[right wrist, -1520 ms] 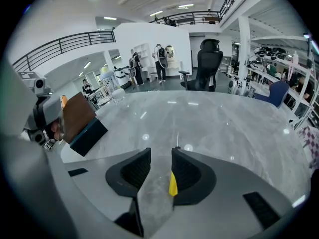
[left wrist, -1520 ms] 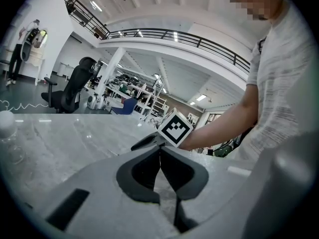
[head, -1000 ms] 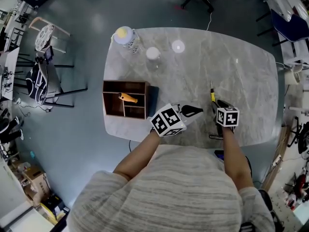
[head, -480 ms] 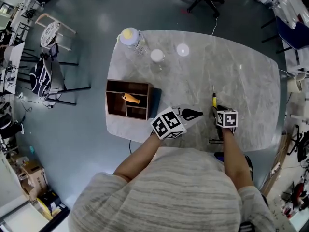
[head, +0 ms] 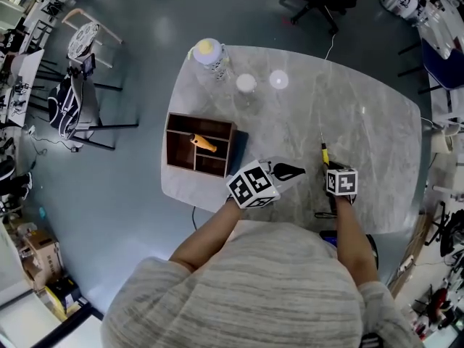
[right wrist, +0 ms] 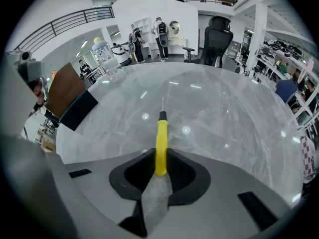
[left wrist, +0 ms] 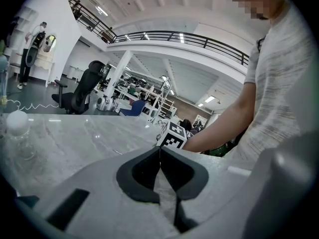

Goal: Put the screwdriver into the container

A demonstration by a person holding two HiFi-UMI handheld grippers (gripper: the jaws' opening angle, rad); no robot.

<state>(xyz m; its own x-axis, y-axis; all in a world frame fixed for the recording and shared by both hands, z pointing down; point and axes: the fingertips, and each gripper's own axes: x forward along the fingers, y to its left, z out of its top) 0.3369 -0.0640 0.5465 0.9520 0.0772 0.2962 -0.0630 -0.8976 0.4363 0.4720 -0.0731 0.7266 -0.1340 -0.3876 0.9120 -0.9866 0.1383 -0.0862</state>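
My right tongs [right wrist: 160, 158] have just been closing and now squeeze the thin yellow-handled screwdriver [right wrist: 161, 133], well right of the brown wooden box [head: 201, 120]. My left tongs [left wrist: 160, 154], nearer the box, are pressed together, empty.

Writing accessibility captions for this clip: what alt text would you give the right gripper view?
The right gripper, whose jaws have just been closing, pinches the yellow handle of a screwdriver lying on a grey marble table, tip pointing away. The brown wooden container sits at the left.
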